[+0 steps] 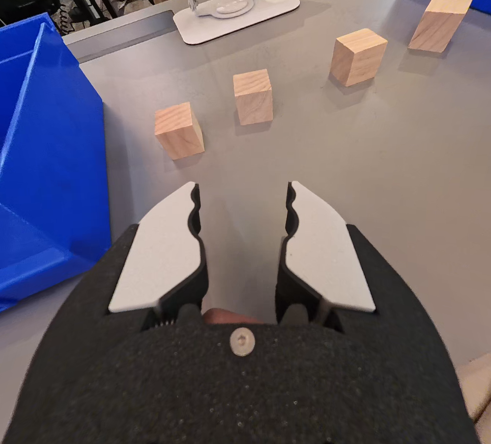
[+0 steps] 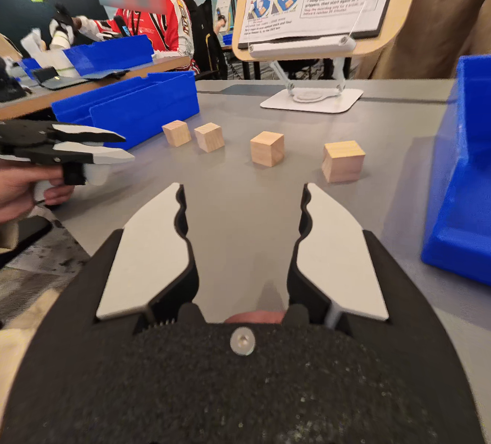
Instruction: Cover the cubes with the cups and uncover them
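Several bare wooden cubes stand in a row on the grey table (image 1: pixel 345 165). In the left wrist view the nearest cube (image 1: pixel 179 134) is ahead and left of my left gripper (image 1: pixel 243 185), with another (image 1: pixel 253 100) behind it and two more to the right (image 1: pixel 357 56). My left gripper is open and empty above the table. My right gripper (image 2: pixel 243 186) is open and empty, short of the row, nearest the cube (image 2: pixel 267 149) ahead and the right-end cube (image 2: pixel 342 161). The left gripper also shows at the left in the right wrist view (image 2: pixel 127 146). No cups are in view.
A blue bin (image 1: pixel 53 152) stands at the left of the table, also seen in the right wrist view (image 2: pixel 132 109). Another blue bin (image 2: pixel 462 192) stands at the right. A white stand base (image 1: pixel 236 13) holding an instruction board (image 2: pixel 318 0) is behind the cubes. A person sits at a far table.
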{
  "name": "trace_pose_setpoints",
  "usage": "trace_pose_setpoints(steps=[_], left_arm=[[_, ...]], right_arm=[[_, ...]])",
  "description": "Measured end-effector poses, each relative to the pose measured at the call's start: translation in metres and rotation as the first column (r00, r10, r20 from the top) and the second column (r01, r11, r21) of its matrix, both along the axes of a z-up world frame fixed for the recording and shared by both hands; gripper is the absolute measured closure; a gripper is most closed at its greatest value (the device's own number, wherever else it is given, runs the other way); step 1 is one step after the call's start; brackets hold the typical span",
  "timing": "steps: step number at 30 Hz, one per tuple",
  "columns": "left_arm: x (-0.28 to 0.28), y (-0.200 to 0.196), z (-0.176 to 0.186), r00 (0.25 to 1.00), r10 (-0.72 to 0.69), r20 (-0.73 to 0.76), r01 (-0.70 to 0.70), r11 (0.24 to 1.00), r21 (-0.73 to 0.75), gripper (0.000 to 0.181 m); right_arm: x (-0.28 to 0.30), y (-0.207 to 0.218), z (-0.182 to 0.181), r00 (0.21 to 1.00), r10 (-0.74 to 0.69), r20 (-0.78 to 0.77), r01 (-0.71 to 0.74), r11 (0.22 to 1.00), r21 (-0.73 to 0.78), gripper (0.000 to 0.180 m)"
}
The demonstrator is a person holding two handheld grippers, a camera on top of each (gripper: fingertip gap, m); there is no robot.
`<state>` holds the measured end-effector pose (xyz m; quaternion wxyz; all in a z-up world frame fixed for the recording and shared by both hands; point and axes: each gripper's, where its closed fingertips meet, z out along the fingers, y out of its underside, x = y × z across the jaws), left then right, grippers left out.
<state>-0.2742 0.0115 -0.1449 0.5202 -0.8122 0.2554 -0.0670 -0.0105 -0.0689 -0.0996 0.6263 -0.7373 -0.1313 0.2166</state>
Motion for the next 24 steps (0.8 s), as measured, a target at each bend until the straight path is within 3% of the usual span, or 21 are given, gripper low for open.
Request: trace_pose_setpoints(steps=[6,9,13,16,19,21,23,24], left_arm=[[0.003,-0.003,0.001,1.0,-0.014,-0.001,0.014,1.0,0.003,0.119],[0.009,-0.008,0.006,0.999,-0.038,0.012,0.038,0.999,0.008,0.119],[0.016,-0.014,0.012,0.997,-0.073,-0.01,0.073,0.997,0.039,0.119],[0.02,-0.019,0.014,0.995,-0.098,-0.03,0.1,0.994,0.048,0.119],[0.022,-0.025,0.017,0.993,-0.114,-0.043,0.116,0.992,0.055,0.119],[0.024,-0.028,0.02,0.992,-0.12,-0.047,0.123,0.99,0.07,0.119],[0.025,-0.03,0.023,0.99,-0.129,-0.051,0.133,0.988,0.079,0.119],[0.025,-0.031,0.023,0.99,-0.133,-0.052,0.137,0.987,0.082,0.119]], right_arm=[[0.004,0.006,-0.005,1.0,-0.009,-0.004,0.009,0.999,-0.044,0.102],[0.01,0.023,-0.006,0.988,-0.011,0.155,0.037,0.985,-0.167,0.097],[0.026,0.076,0.013,0.902,0.044,0.429,0.104,0.943,-0.315,0.1],[0.03,0.121,0.002,0.821,0.203,0.534,0.127,0.847,-0.516,0.099],[0.023,0.148,-0.026,0.781,0.351,0.517,0.148,0.7,-0.699,0.102],[0.035,0.159,-0.045,0.739,0.386,0.552,0.252,0.602,-0.758,0.104],[0.048,0.167,-0.055,0.694,0.4,0.599,0.337,0.555,-0.761,0.108],[0.05,0.169,-0.06,0.709,0.397,0.583,0.35,0.519,-0.78,0.112]])
